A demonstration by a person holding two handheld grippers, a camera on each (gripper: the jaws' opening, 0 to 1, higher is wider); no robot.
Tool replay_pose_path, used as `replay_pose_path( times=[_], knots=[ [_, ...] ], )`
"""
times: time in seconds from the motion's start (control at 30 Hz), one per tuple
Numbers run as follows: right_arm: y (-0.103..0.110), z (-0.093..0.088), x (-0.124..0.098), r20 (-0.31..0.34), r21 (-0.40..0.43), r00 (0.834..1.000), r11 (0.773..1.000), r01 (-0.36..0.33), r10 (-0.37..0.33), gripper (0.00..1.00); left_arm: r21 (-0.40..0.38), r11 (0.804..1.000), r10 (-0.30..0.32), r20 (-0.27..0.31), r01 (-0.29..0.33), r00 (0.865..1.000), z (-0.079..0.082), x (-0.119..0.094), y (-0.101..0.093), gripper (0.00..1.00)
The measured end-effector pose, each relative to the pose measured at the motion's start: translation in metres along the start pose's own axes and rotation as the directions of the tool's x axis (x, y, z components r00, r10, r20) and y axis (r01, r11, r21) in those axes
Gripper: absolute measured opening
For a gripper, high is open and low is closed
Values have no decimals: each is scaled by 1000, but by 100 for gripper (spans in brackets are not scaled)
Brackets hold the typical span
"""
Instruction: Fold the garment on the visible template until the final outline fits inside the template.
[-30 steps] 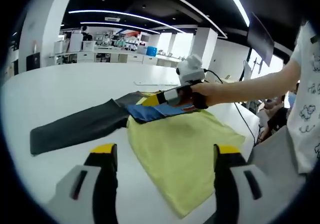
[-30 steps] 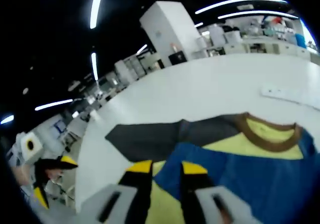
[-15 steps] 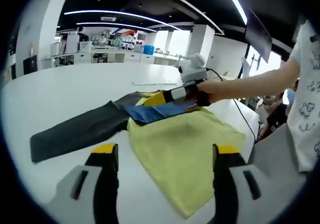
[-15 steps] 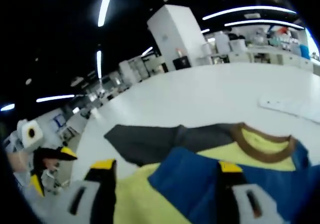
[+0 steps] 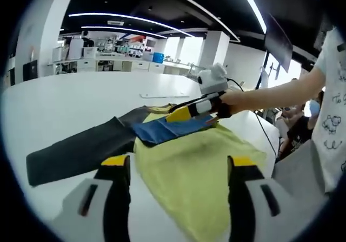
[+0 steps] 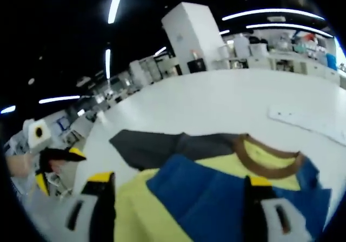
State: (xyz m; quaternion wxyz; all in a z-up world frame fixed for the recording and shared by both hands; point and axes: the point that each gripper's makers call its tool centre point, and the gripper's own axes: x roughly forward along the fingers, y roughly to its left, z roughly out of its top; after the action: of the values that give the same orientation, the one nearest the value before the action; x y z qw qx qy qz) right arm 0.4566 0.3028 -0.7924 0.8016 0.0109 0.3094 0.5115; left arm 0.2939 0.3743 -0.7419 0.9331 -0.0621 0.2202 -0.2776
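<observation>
Yellow-blue-grey garment (image 5: 189, 155), seemingly brown-collared

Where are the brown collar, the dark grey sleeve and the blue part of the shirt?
brown collar (image 6: 265, 161): right gripper view, on the collar's curved band.
dark grey sleeve (image 5: 75, 152): left gripper view, mid-sleeve.
blue part (image 6: 216, 193): right gripper view, middle of the blue fabric.

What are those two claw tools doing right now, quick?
Left gripper: jaws open, holding nothing, above the yellow shirt.
Right gripper: jaws open, holding nothing, over the blue sleeve.

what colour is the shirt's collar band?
Brown, on the collar band of the yellow, blue and dark grey shirt; clearest in the right gripper view.
</observation>
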Motion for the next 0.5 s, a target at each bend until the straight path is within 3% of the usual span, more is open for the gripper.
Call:
replay_pose_path(
  times=[0.27,0.43,0.5],
  knots=[
    [-32,0,-25,-32,-30,999,999,36,-37,99,-8,1000,-10,27,10,1000,9,17,5,67],
    [-53,-2,-41,-46,-38,997,998,58,-60,97,-34,999,4,12,-4,1000,6,28,13,64],
    [-60,-6,-47,-66,-52,996,997,61,-65,95,-44,999,10,37,-9,999,11,32,16,61]
  ],
)
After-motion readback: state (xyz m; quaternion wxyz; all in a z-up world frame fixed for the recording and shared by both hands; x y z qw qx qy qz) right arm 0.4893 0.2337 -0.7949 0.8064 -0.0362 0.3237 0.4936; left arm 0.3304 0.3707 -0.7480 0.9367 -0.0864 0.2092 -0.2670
